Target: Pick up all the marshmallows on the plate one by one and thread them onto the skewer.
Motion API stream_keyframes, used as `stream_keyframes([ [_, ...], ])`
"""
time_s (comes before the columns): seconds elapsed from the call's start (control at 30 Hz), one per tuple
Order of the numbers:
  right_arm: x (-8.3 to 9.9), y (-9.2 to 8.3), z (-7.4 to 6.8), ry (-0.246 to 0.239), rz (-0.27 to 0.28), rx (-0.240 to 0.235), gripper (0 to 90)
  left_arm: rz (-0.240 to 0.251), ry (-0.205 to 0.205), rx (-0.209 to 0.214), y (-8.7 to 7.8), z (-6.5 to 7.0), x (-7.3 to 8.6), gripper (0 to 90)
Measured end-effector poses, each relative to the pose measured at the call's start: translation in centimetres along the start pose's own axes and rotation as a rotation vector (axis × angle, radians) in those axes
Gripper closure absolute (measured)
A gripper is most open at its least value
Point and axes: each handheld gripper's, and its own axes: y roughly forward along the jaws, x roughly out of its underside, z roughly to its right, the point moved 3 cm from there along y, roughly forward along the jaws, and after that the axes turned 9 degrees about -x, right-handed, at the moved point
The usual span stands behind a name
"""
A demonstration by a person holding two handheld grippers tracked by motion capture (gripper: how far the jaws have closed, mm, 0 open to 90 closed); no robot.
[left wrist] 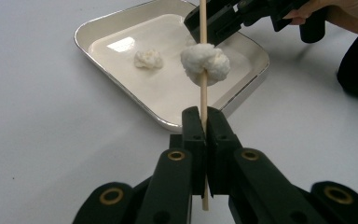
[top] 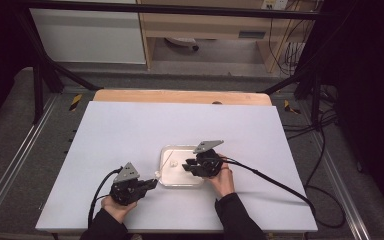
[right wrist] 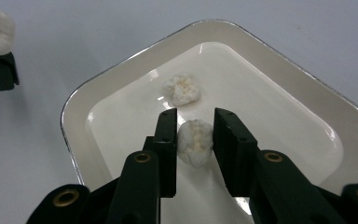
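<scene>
A thin wooden skewer [left wrist: 203,93] stands upright in my left gripper [left wrist: 204,116], which is shut on its lower end. A white doughy lump [left wrist: 205,63] is threaded on the skewer above the jaws. In the high view this gripper [top: 152,184] sits just left of a white tray [top: 166,150]. My right gripper [right wrist: 195,119] reaches into the tray [right wrist: 70,112], and its pads press both sides of a second white lump [right wrist: 195,142]. A third lump [right wrist: 182,89] lies loose on the tray floor just beyond the jaws.
The tray rests near the front middle of a white tabletop [top: 130,130]. Black cables [top: 275,182] trail from both grippers toward the table's front and right edges. Bare tabletop extends behind and to both sides of the tray.
</scene>
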Motion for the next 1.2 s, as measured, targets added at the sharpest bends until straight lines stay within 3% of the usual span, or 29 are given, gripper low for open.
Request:
stream_keyframes([
  [1.2,-2.3,-5.3,-2.3,0.016,0.129,-0.073,74.2,0.008,0.008,0.006,-0.1,0.2,-0.1,88.0],
])
